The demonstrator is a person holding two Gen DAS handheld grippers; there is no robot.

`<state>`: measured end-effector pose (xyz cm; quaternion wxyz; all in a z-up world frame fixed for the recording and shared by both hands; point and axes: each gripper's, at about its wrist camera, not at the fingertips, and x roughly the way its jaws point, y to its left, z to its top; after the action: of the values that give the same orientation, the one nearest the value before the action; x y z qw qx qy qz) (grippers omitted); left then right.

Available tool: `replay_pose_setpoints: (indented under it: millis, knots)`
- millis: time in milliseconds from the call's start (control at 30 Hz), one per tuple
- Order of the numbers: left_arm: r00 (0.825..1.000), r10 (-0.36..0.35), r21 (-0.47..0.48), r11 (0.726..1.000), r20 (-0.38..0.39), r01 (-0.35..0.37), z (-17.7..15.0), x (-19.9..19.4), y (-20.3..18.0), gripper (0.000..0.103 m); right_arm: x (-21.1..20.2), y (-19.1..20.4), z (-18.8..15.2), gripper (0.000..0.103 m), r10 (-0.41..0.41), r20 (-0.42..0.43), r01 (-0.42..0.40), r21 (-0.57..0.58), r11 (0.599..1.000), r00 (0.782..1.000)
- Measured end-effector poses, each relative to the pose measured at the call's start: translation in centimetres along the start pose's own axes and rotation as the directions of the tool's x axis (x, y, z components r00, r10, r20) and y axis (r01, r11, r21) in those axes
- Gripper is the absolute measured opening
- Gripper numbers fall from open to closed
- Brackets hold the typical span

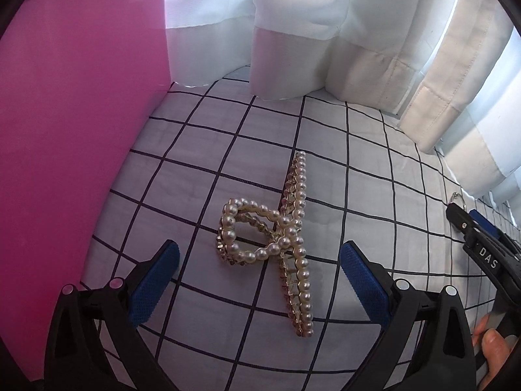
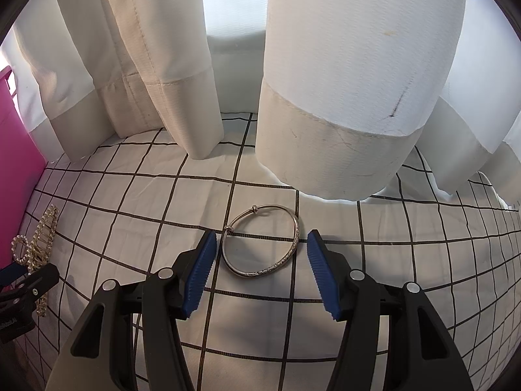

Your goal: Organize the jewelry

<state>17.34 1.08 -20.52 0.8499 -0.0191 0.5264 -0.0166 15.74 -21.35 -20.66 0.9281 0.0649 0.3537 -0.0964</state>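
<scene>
The left gripper (image 1: pixel 259 280) hangs over the grid cloth (image 1: pixel 351 176) with its jaws spread wide, and the pearl clip (image 1: pixel 276 244) lies between and just ahead of its blue pads (image 1: pixel 156 280), touching neither. The clip rests on its side, its long pearl bar running away from the tool and its looped handle bulging toward the left finger. A pink wall, perhaps a bin (image 1: pixel 71 130), stands close on the tool's left; white curtains (image 1: pixel 293 32) hang beyond.

The right gripper (image 2: pixel 260 270) has its jaws about half open and nothing in them. The silver bangle (image 2: pixel 260 241) lies flat on the cloth just ahead of the pads, its near arc sitting between the fingertips, clear of both.

By my reading the step in hand is the pick-up: both tools are lined up on their pieces and neither has closed. For the left, the next move calls for sinking a little and closing across the clip's bar or loop, where the pearls give a rounded, slippery surface, so a squeeze near the hinge looks safest. For the right, the thin bangle needs the pads low against the cloth, pinching the near rim, or it may skate away. Where the pieces are meant to go is not clear; the pink bin is a likely guess.
</scene>
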Motion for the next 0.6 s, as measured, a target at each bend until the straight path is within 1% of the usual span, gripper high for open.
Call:
replay_pose_setpoints:
  millis: [33,67,200,267,333,367,400,433,467,600]
  knots:
    - [0.999,0.037,0.022,0.999,-0.004,-0.037,0.1,0.3,-0.5,0.098,0.0,0.0,0.0,0.056,0.000,0.001,0.000,0.001,1.000,1.000]
    - [0.999,0.048,0.030,0.998,0.010,-0.048,0.2,0.4,-0.8,0.098,0.0,0.0,0.0,0.056,-0.001,0.001,0.001,0.001,1.000,1.000]
    - [0.998,0.060,-0.005,0.998,0.002,-0.060,0.6,0.6,-0.9,0.097,0.0,0.0,0.0,0.056,-0.001,0.002,0.001,0.001,1.000,1.000]
    - [0.999,0.052,0.004,0.999,0.009,-0.052,0.6,0.4,-1.2,0.091,-0.1,0.1,0.0,0.056,-0.001,0.002,0.001,0.000,1.000,1.000]
    - [0.999,0.039,0.044,0.998,0.025,-0.040,0.4,-0.1,-2.4,0.069,-0.1,0.0,0.0,0.056,0.003,0.001,-0.003,-0.001,1.000,1.000]
    - [0.999,0.025,0.054,0.998,0.028,-0.026,0.3,-0.4,-2.8,0.062,0.0,0.0,0.0,0.056,0.005,0.001,-0.005,-0.004,1.000,1.000]
    - [0.999,0.020,0.063,0.998,0.030,-0.022,0.3,-0.5,-3.1,0.048,-0.1,0.0,0.0,0.055,0.008,0.000,-0.008,-0.004,1.000,1.000]
    - [1.000,0.016,0.068,0.998,0.026,-0.018,0.3,-0.6,-3.3,0.046,-0.1,-0.1,0.1,0.053,0.014,-0.003,-0.014,-0.003,1.000,1.000]
    - [1.000,0.017,0.065,0.998,0.023,-0.018,0.4,-0.6,-3.4,0.045,-0.1,-0.3,0.1,0.046,0.013,-0.004,-0.013,0.000,1.000,1.000]
    - [1.000,-0.009,0.053,0.999,0.022,0.008,0.4,-0.5,-3.2,0.045,-0.2,-1.1,0.2,0.046,0.036,-0.002,-0.036,0.018,0.999,0.999]
